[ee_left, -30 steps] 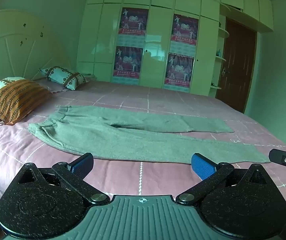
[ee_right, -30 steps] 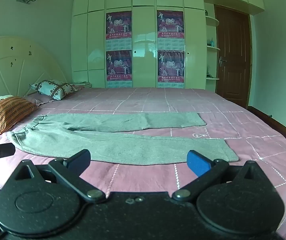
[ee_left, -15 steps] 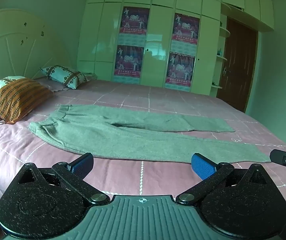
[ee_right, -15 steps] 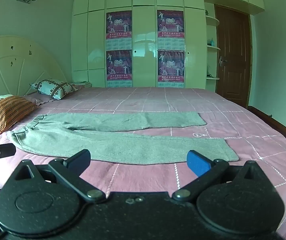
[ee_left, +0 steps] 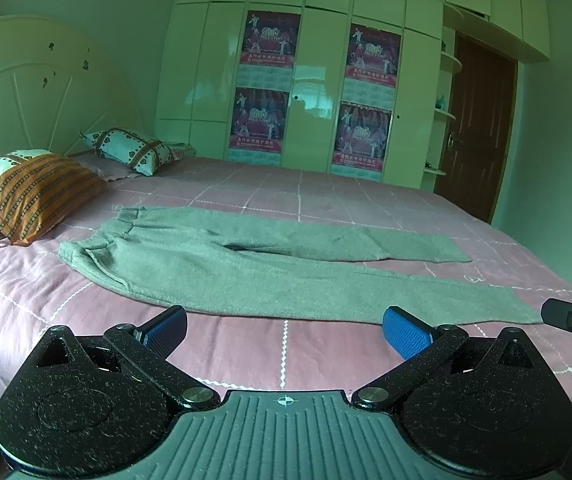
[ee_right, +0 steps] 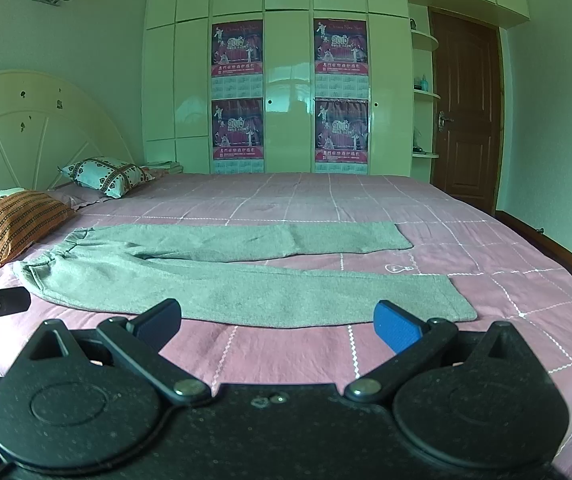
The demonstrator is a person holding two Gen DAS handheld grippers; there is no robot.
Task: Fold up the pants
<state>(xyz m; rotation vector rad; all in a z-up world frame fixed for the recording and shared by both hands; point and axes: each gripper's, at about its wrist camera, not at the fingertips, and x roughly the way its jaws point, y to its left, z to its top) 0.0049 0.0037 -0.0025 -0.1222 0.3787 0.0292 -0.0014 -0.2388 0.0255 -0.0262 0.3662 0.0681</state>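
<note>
Left gripper [ee_left: 285,326]: jaws standing wide apart, gripping nothing, blue pads [ee_left: 405,332] hanging over bare sheet just short of the garment's near edge. Right gripper [ee_right: 277,322]: likewise spread wide and carrying nothing, sitting near the hem end of the near leg; its tip is showing at the right edge of the left wrist view.

Pants [ee_left: 254,268]: grey-green, lying flat and unfolded across the bed, waistband pointing toward the pillows, both legs stretching away to the right, the far leg lying slightly apart from the near one, so that a narrow wedge of sheet is showing between them.

Bed [ee_right: 506,264]: wearing a pink sheet with a white grid pattern.

Orange striped pillow [ee_left: 42,196]: lying at the head end, close to the waistband but not touching it. Patterned white pillow [ee_right: 106,176]: resting further back, beside the cream headboard [ee_right: 42,128].

Wardrobe [ee_right: 286,88]: standing behind the bed, carrying four posters. Brown door [ee_right: 466,112]: standing shut, to its right.
</note>
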